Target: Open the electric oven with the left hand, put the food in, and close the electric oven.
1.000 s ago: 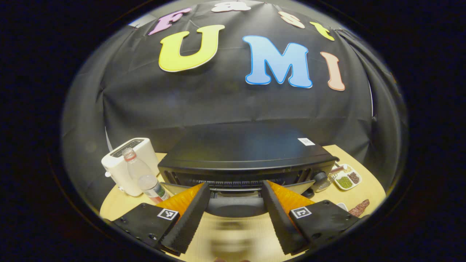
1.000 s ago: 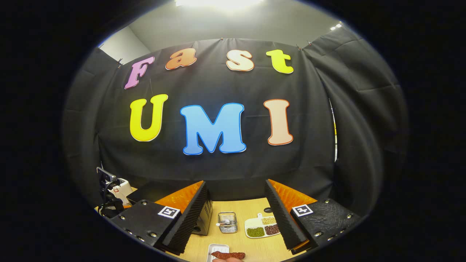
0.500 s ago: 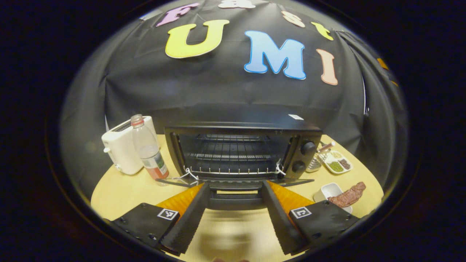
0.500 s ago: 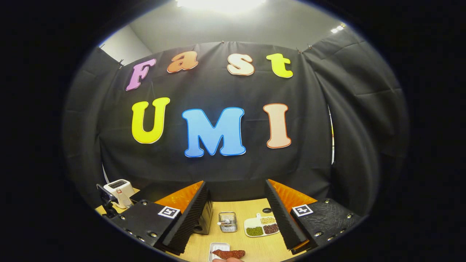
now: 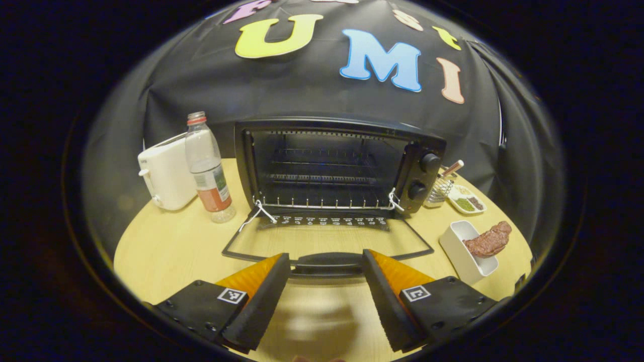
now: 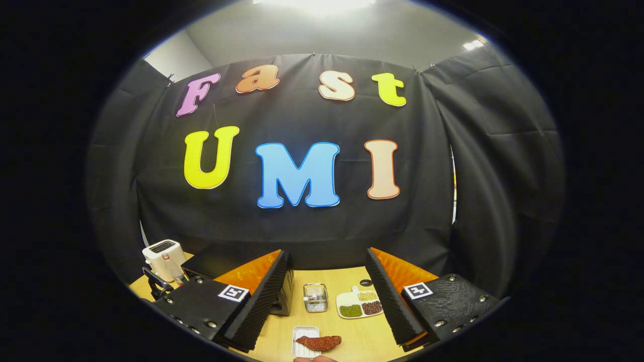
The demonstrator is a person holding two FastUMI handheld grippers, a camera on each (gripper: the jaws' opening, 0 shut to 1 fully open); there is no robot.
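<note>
The black electric oven (image 5: 422, 151) stands open at the table's middle, its wire racks bare. Its glass door (image 5: 327, 241) lies folded down flat toward me. The door handle (image 5: 327, 265) sits between the fingertips of my left gripper (image 5: 326, 257), whose jaws stand wide apart and do not press on it. A brown piece of meat (image 5: 487, 241) rests on a white dish (image 5: 455, 241) to the oven's right. In the right gripper view, my right gripper (image 6: 326, 259) hangs open above the table, with the meat (image 6: 318, 342) and its dish (image 6: 302, 333) low between the fingers and the oven's side (image 6: 284, 296) at left.
A white toaster (image 5: 163, 171) and a plastic bottle (image 5: 207, 168) stand left of the oven. A wire basket (image 5: 440, 188) and a sectioned dish of beans (image 5: 465, 201) sit at its right. The wooden table (image 5: 166, 246) has bare room in front.
The oven door swung from nearly closed down to flat, and my left gripper came down and back with the handle between its fingers. The right gripper barely shifted.
</note>
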